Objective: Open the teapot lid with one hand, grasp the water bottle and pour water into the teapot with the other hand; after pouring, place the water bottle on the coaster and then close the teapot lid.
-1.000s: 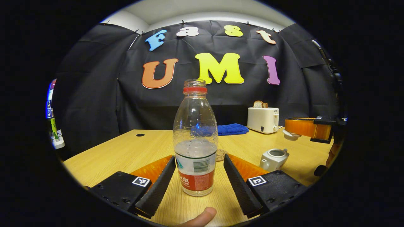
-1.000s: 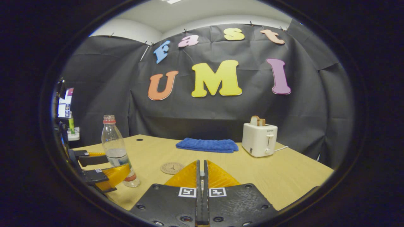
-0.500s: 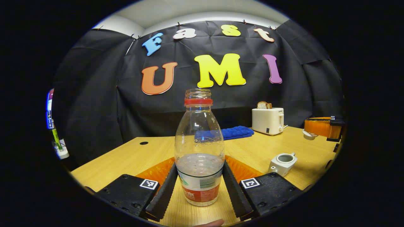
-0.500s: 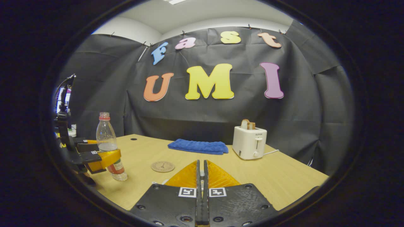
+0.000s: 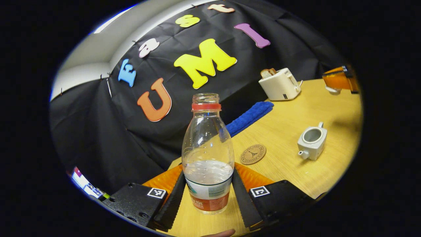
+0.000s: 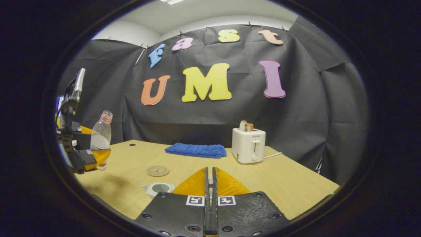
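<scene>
L gripper (image 5: 208, 194) has both fingers pinching the water bottle (image 5: 207, 154) at its lower body/label, one finger pressed on each side; bottle is uncapped, red neck ring, roughly a third full, held clear of the table (image 5: 289, 177) w/ the left gripper view rolled so the tabletop slants. From the right gripper view the same bottle (image 6: 100, 136) sits at far left in the L gripper (image 6: 93, 156), tilted w/ its neck leaning toward the table centre, above the table's left edge. Teapot (image 5: 311, 140) stands on the table w/ lid off, mouth open, inside looks empty, spout pointing toward the camera side; it's right of the round coaster (image 5: 252, 154), near it but not touching. In the right gripper view the teapot (image 6: 159, 188) is just left of & below the R gripper (image 6: 209, 184), coaster (image 6: 157, 171) beyond it. R gripper fingers are pressed together w/ only a thin slit between them; in the left gripper view it hangs at far right over the table w/ the white teapot lid (image 5: 331, 90) at its tip, so it's gripping the lid, though the contact itself is small at the frame edge. Blue towel (image 6: 196, 150) & white toaster (image 6: 248, 145) w/ bread in it sit at the back of the table, well apart from the teapot.
</scene>
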Action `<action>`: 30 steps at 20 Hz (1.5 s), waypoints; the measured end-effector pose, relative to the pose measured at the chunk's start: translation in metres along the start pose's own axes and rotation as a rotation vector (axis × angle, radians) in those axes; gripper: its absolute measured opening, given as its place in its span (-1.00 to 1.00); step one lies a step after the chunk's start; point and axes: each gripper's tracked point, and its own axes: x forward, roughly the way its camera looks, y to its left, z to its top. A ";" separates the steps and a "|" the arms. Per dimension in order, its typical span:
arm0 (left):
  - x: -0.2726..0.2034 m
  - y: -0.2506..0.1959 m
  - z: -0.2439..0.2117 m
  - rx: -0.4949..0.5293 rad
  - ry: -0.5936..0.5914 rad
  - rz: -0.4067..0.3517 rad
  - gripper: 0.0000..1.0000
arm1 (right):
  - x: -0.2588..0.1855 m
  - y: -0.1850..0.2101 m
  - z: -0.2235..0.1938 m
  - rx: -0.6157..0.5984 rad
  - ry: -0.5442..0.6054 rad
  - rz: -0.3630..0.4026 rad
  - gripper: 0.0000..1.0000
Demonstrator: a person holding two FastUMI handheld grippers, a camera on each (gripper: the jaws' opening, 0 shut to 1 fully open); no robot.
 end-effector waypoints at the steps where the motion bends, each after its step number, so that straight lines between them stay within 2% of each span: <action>1: 0.001 -0.004 0.003 0.061 0.012 -0.003 0.55 | 0.000 -0.008 0.001 0.003 0.000 -0.010 -1.00; 4: 0.005 -0.015 0.006 0.246 0.041 0.001 0.54 | 0.001 -0.030 0.002 0.006 0.004 -0.046 -1.00; 8: 0.007 -0.029 0.005 0.426 0.085 -0.012 0.54 | 0.002 -0.048 -0.002 0.027 0.011 -0.071 -1.00; 12: 0.005 -0.040 0.007 0.613 0.091 -0.028 0.53 | 0.006 -0.058 -0.006 0.035 0.021 -0.092 -1.00; 15: 0.002 -0.048 0.003 0.717 0.101 -0.054 0.53 | 0.007 -0.060 -0.008 0.037 0.025 -0.098 -1.00; 20: -0.001 -0.059 0.009 0.939 0.097 -0.053 0.53 | 0.008 -0.059 -0.011 0.028 0.031 -0.098 -1.00; 23: -0.003 -0.063 0.009 1.028 0.113 -0.066 0.53 | 0.010 -0.057 -0.010 0.024 0.030 -0.093 -1.00; 24: -0.005 -0.065 0.011 1.054 0.116 -0.067 0.62 | 0.009 -0.058 -0.011 0.022 0.029 -0.094 -0.99; 25: -0.004 -0.066 0.014 1.078 0.120 -0.066 0.53 | 0.009 -0.059 -0.010 0.023 0.029 -0.092 -1.00; 27: -0.003 -0.062 0.017 1.117 0.135 -0.068 0.53 | 0.010 -0.058 -0.011 0.028 0.030 -0.090 -1.00; 28: -0.004 -0.062 0.018 1.139 0.142 -0.070 0.62 | 0.011 -0.060 -0.012 0.033 0.031 -0.092 -0.99; 29: -0.003 -0.062 0.020 1.169 0.144 -0.071 0.62 | 0.011 -0.061 -0.013 0.036 0.032 -0.092 -1.00; 30: -0.003 -0.062 0.024 1.202 0.140 -0.067 0.53 | 0.011 -0.062 -0.013 0.037 0.033 -0.093 -1.00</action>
